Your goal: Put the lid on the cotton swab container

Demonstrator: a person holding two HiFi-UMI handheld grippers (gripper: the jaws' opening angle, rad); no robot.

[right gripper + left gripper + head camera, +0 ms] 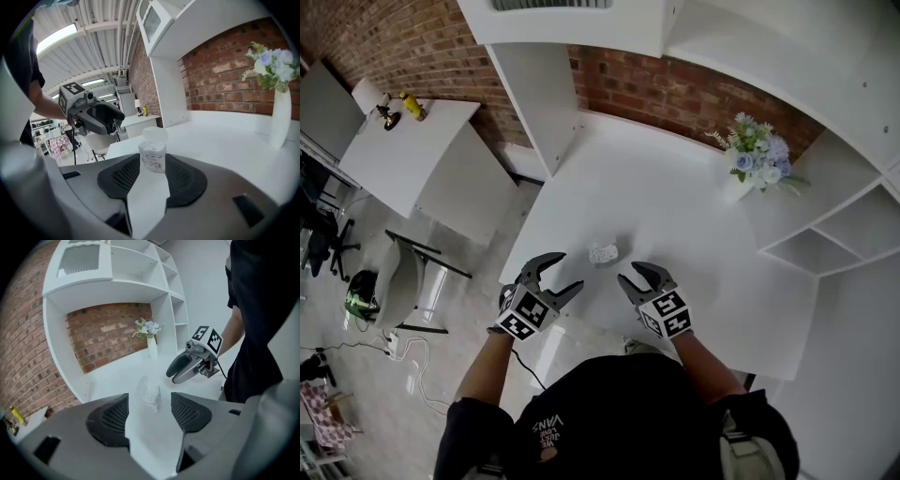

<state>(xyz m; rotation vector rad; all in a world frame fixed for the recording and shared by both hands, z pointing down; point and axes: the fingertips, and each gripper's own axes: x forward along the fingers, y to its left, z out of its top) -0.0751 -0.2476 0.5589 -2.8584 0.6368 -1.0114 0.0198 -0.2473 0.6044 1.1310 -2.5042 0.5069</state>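
The left gripper (563,273) had its jaws spread wide with nothing between the pads, and the right gripper (635,276) had its jaws parted too, more narrowly, gripping nothing. Just ahead of both pairs of tips, between the two grippers and touching neither, the cotton swab container (153,157) stood upright and uncovered on the white table (675,206), its swab heads showing at the top, with the translucent lid (154,134) off it and close beside it. Farther back a vase of flowers (757,161) stood near the brick wall (675,89).
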